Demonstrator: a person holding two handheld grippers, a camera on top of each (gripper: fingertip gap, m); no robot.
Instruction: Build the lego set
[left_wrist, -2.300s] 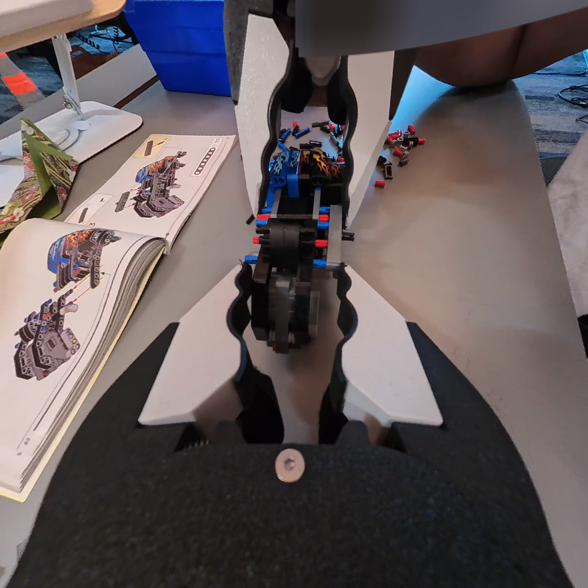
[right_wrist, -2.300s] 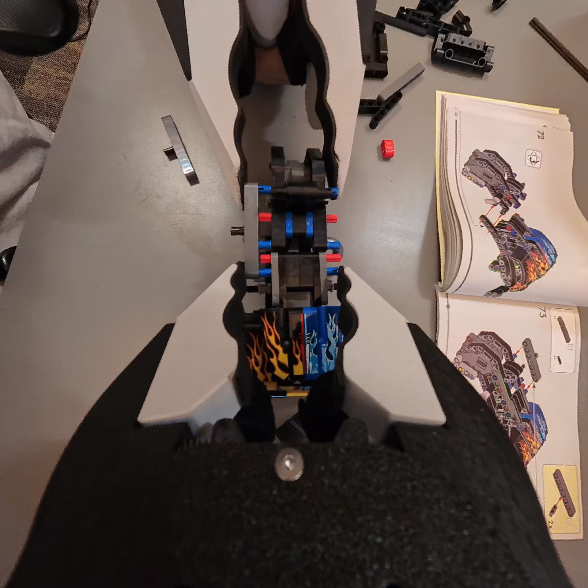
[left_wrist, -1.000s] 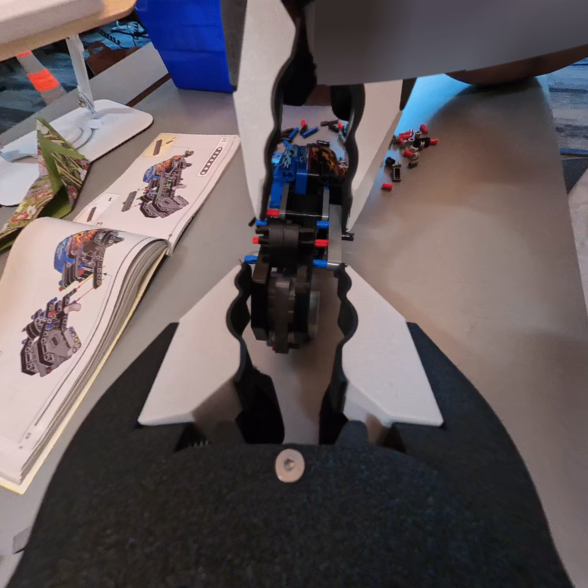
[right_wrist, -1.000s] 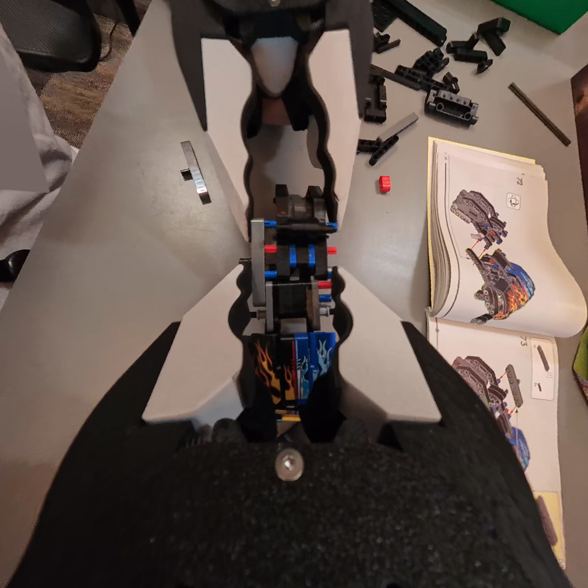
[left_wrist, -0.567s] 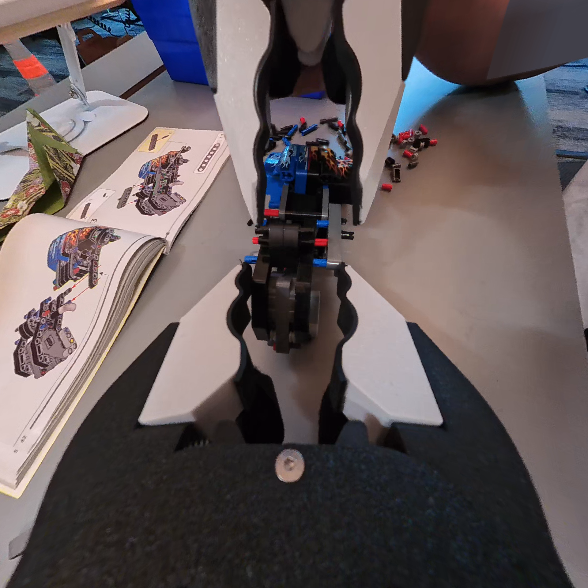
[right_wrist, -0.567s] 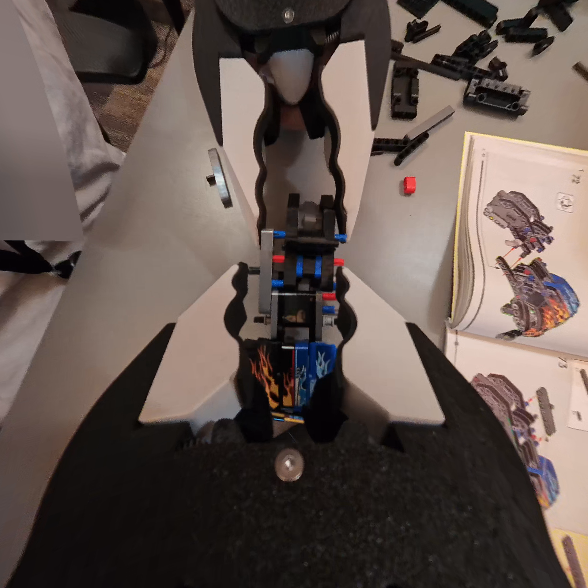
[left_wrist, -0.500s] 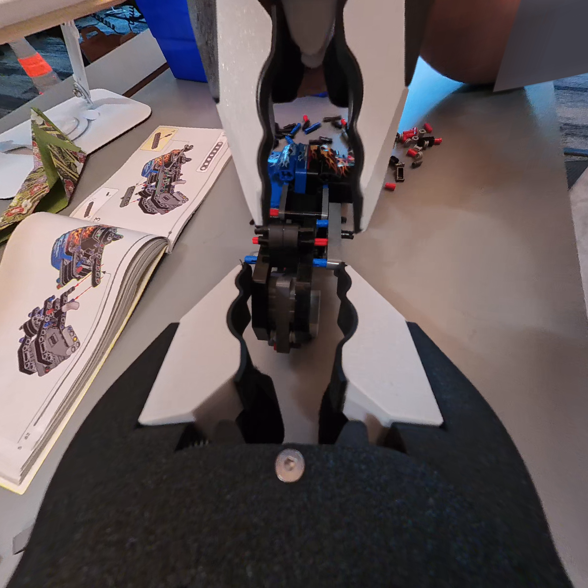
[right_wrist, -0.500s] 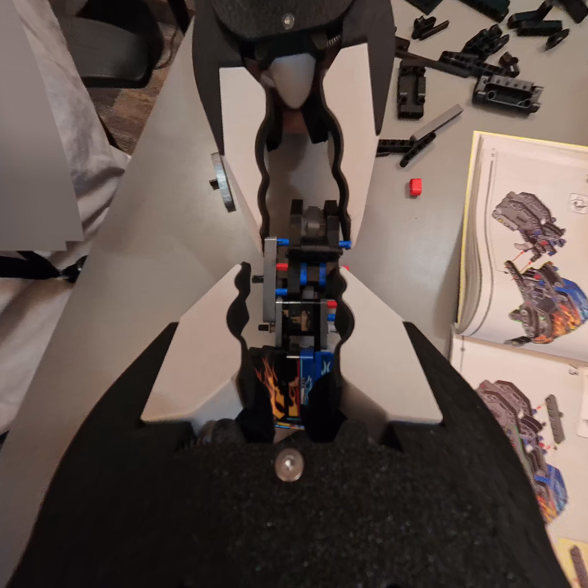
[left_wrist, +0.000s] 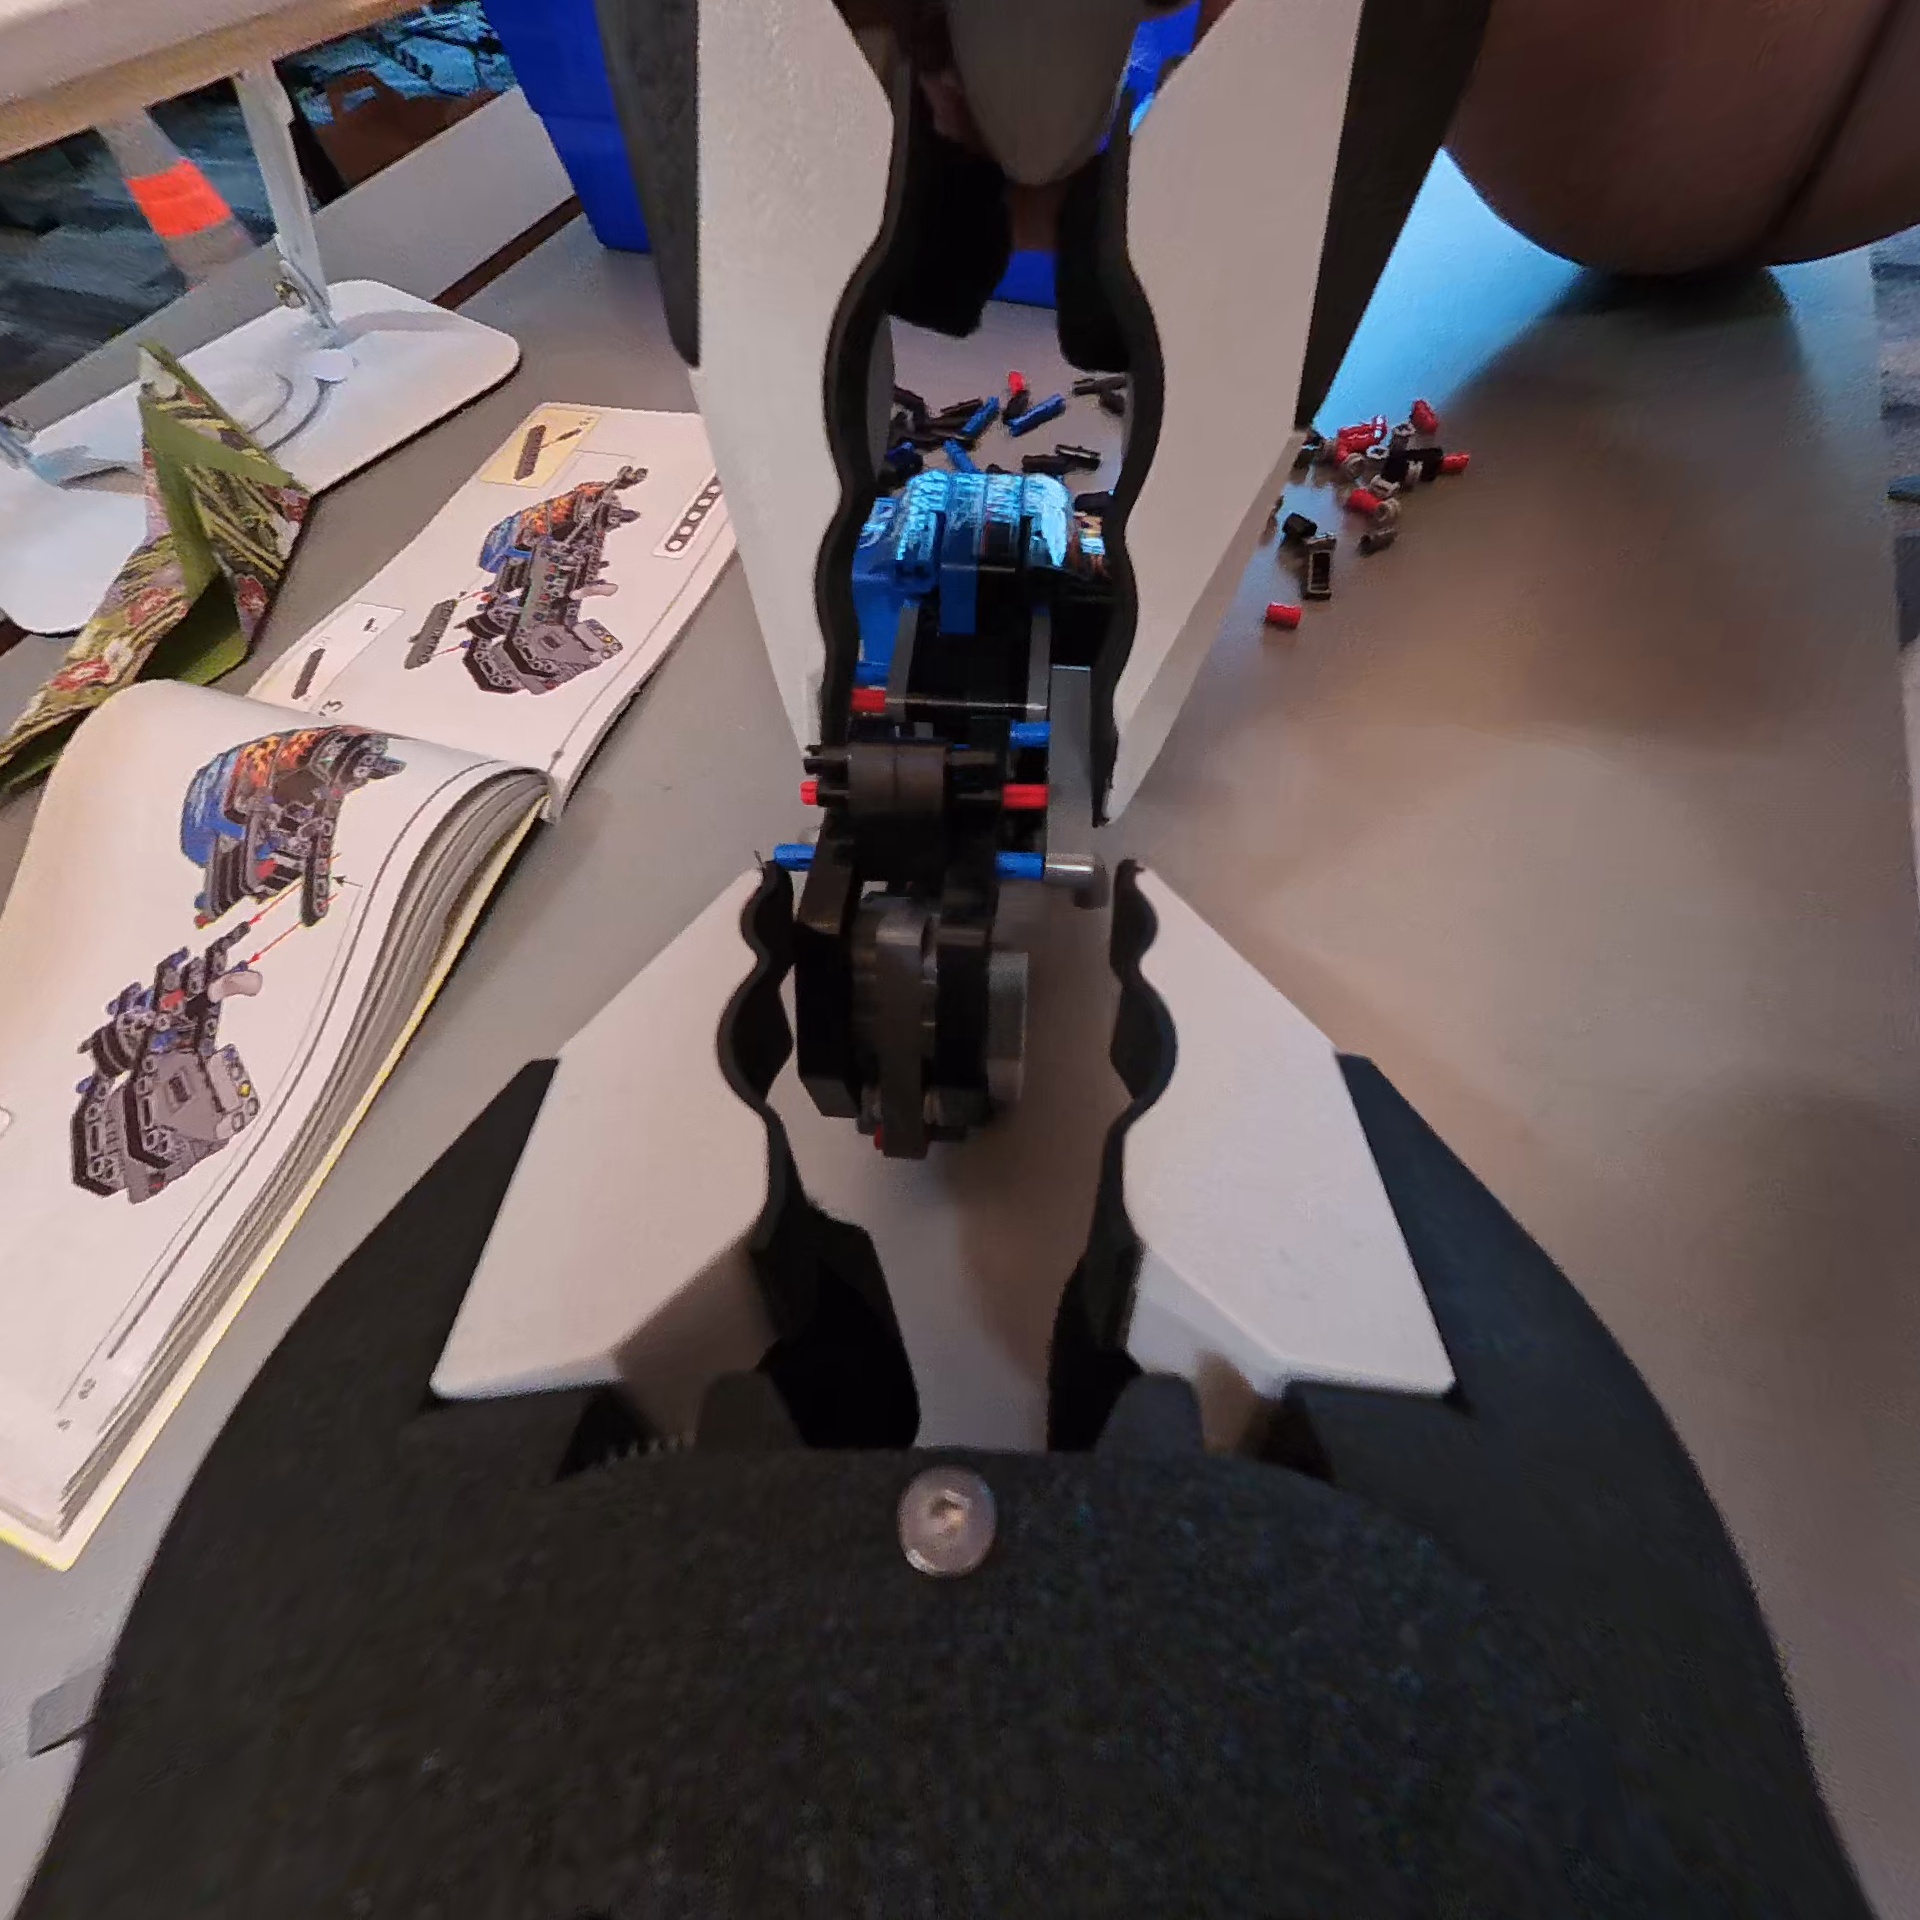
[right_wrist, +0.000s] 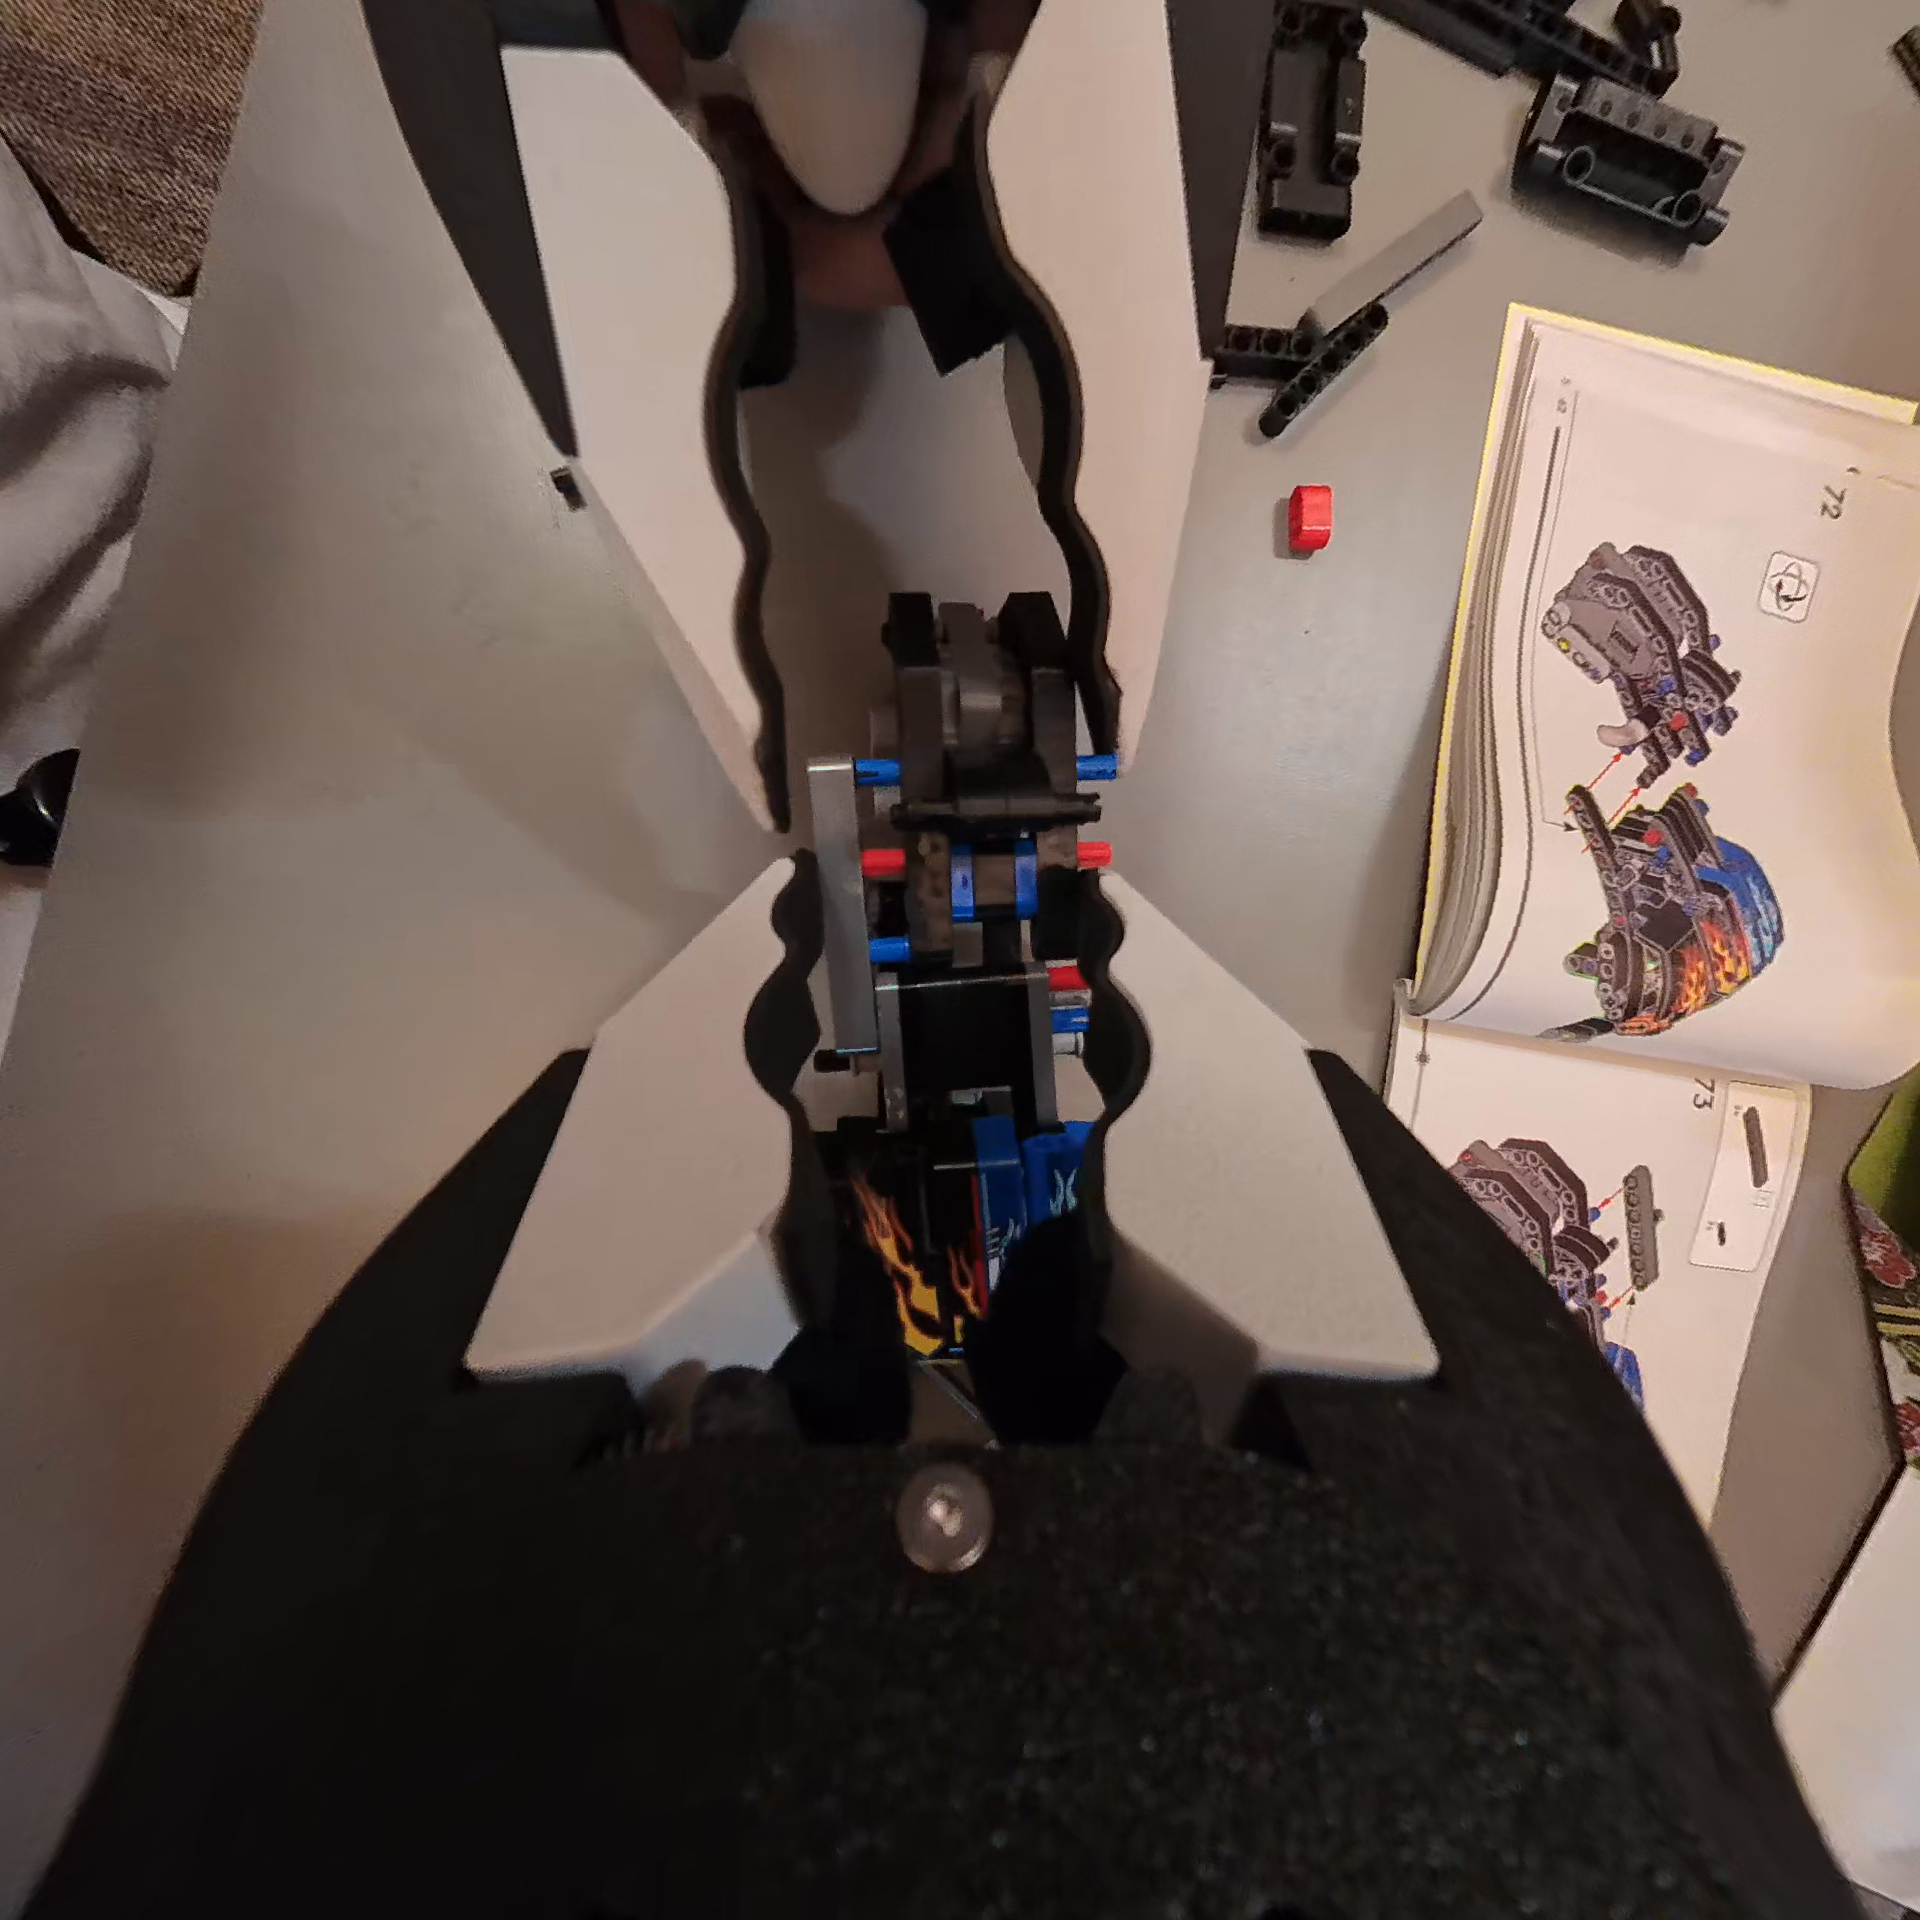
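Note:
A black, grey and blue lego model (left_wrist: 914, 831) with flame-patterned panels hangs above the grey table, held from both ends. My left gripper (left_wrist: 940, 883) is shut on its black and grey end, its pads against the side pins. My right gripper (right_wrist: 951, 873) is shut on the flame-panel end (right_wrist: 935, 1247). The two grippers face each other, fingertips almost meeting. The right gripper's fingers (left_wrist: 769, 416) stand upright in the left wrist view. The left gripper's fingers (right_wrist: 644, 520) show at the top of the right wrist view. The model (right_wrist: 966, 914) has blue and red pins sticking out sideways.
An open instruction booklet (left_wrist: 312, 831) lies to the left of the model; it also shows in the right wrist view (right_wrist: 1662, 727). Loose red and black parts (left_wrist: 1361, 488), black beams (right_wrist: 1621, 156) and a red piece (right_wrist: 1309, 516) lie on the table. A blue bin (left_wrist: 540, 104) and a white stand base (left_wrist: 312, 353) are behind. Both grippers' tips are close together, under 4 cm apart. Between my left fingertips and the red piece (right_wrist: 1309, 516) there is roughly 11 cm.
Both grippers keep their hold. The two have drawn closer and the model has tilted, so less of the flame panels shows. The grey beam on the table is now hidden.

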